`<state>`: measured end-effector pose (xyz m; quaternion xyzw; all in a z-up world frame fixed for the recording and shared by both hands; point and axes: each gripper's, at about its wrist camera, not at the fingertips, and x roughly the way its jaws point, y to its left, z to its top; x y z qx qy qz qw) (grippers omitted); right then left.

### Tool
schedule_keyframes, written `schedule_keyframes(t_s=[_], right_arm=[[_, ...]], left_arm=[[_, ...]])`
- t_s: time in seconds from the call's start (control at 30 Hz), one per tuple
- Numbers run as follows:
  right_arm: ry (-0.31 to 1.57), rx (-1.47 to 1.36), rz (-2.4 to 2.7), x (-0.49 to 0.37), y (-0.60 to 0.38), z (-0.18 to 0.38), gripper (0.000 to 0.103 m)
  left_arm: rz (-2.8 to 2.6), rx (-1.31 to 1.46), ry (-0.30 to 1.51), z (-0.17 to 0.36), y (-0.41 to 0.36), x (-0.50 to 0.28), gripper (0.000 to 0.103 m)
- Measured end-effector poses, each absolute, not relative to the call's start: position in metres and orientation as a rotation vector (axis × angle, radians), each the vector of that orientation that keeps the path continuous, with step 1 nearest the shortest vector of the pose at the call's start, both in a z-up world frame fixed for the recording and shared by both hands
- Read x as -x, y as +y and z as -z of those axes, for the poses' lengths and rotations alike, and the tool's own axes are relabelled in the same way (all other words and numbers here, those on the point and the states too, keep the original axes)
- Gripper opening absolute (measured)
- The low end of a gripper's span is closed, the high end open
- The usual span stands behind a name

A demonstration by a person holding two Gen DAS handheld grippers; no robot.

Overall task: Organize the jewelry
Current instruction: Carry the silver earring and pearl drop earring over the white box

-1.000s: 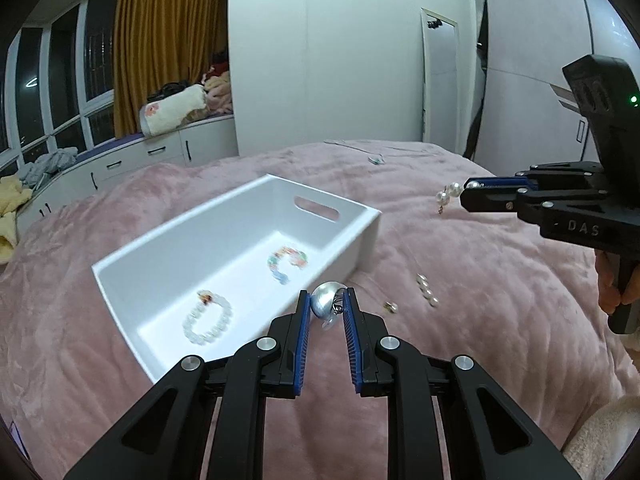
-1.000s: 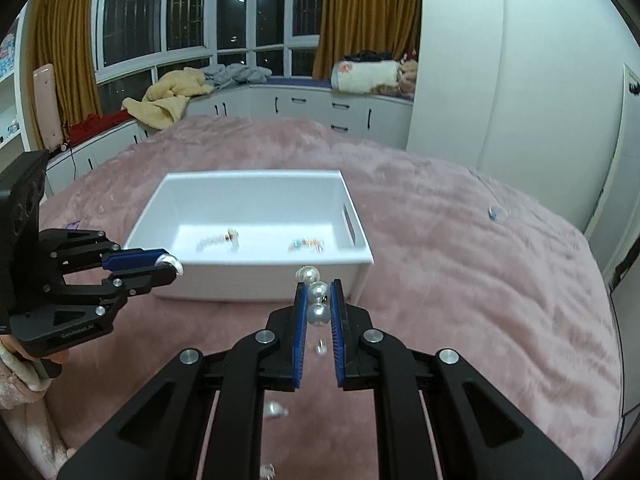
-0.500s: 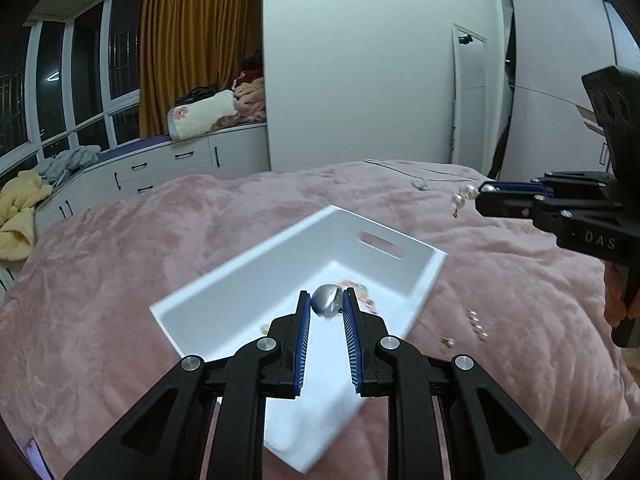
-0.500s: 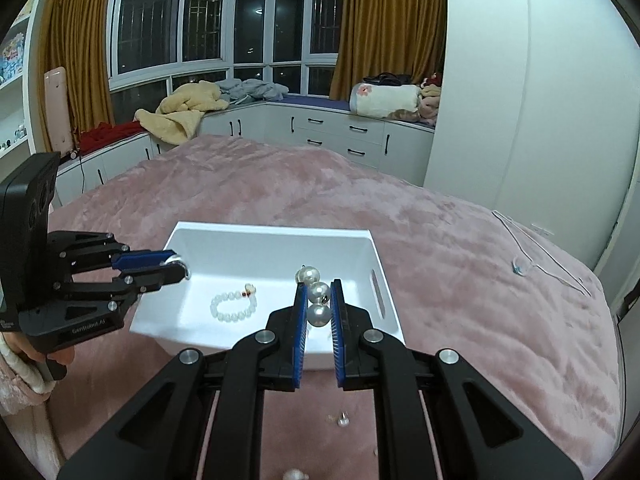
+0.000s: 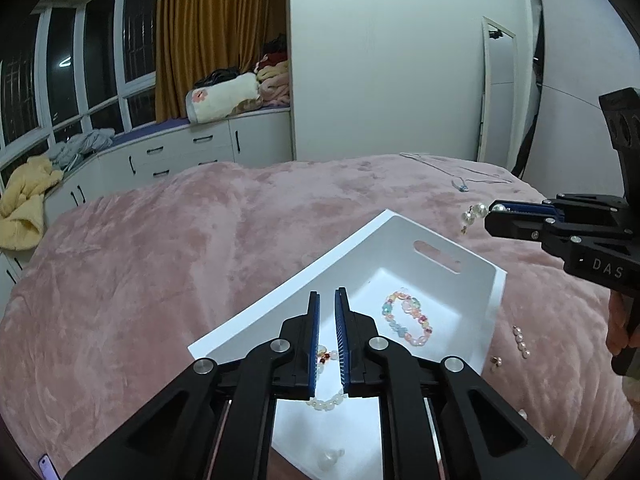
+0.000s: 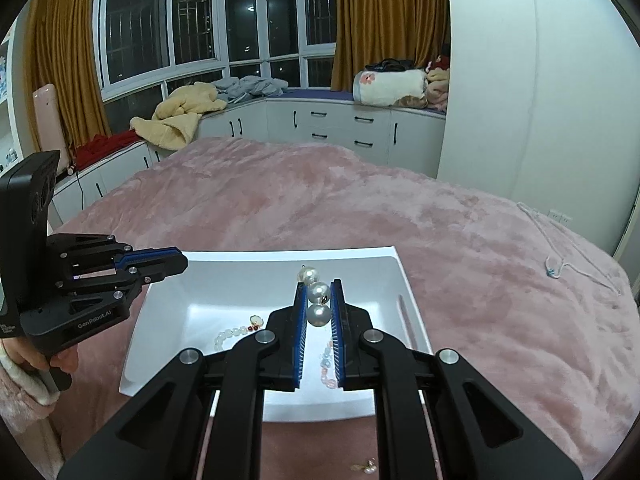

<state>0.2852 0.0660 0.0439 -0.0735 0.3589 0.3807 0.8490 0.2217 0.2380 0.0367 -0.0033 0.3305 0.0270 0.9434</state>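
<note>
A white tray [image 5: 400,232] lies on the pink bedspread. It holds a colourful bead bracelet [image 5: 408,320], a white bead bracelet [image 5: 326,400] and a round pearl earring [image 5: 330,458] at its near end. My left gripper [image 5: 327,296] hangs over the tray, its jaws closing with nothing between them. My right gripper [image 6: 319,286] is shut on a three-pearl drop earring [image 6: 319,314] above the tray's [image 6: 280,254] middle. From the left wrist view, the right gripper [image 5: 490,216] shows that earring [image 5: 474,214] dangling off its tips. The left gripper [image 6: 180,262] reaches in from the left.
Loose pearl pieces [image 5: 520,340] and a small earring [image 5: 495,361] lie on the blanket right of the tray. A thin necklace with a blue pendant [image 6: 552,268] lies far right. Another earring [image 6: 366,468] sits near the bed's front. White cabinets line the window.
Both grippers travelled from beside the tray to over it. The round pearl earring left the left jaws and now lies in the tray. The right still holds its pearls.
</note>
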Motion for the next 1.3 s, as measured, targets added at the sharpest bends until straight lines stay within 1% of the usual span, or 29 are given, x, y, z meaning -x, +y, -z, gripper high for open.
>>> schedule_keyframes(t_s=[0.3,0.83,1.0,1.07,1.13,1.17,1.2,1.27,1.3], right_arm=[[0.823,0.181,-0.802,-0.291,0.090,-0.012,0.012],[0.919,0.235,-0.808,-0.296,0.123,0.035,0.012],[0.953,0.237,-0.788,-0.298,0.127,0.049,0.012],[0.962,0.226,-0.774,-0.298,0.126,0.051,0.014],[0.960,0.222,-0.765,-0.298,0.125,0.051,0.014],[0.959,0.220,-0.763,-0.297,0.125,0.050,0.021],[0.958,0.216,-0.763,-0.298,0.125,0.049,0.030],[0.936,0.201,-0.758,-0.297,0.122,0.044,0.041],[0.927,0.190,-0.763,-0.297,0.121,0.041,0.047]], left_arm=[[-0.056,0.031,0.713,-0.014,0.246,-0.221,0.013],[-0.094,0.066,0.742,0.003,0.256,-0.227,0.014],[-0.103,0.077,0.758,0.012,0.255,-0.227,0.018],[-0.106,0.079,0.763,0.015,0.255,-0.227,0.020],[-0.109,0.078,0.763,0.015,0.254,-0.225,0.029],[-0.110,0.076,0.761,0.015,0.253,-0.225,0.032],[-0.113,0.073,0.758,0.014,0.252,-0.224,0.035],[-0.116,0.072,0.754,0.014,0.251,-0.224,0.040],[-0.118,0.073,0.752,0.013,0.250,-0.223,0.044]])
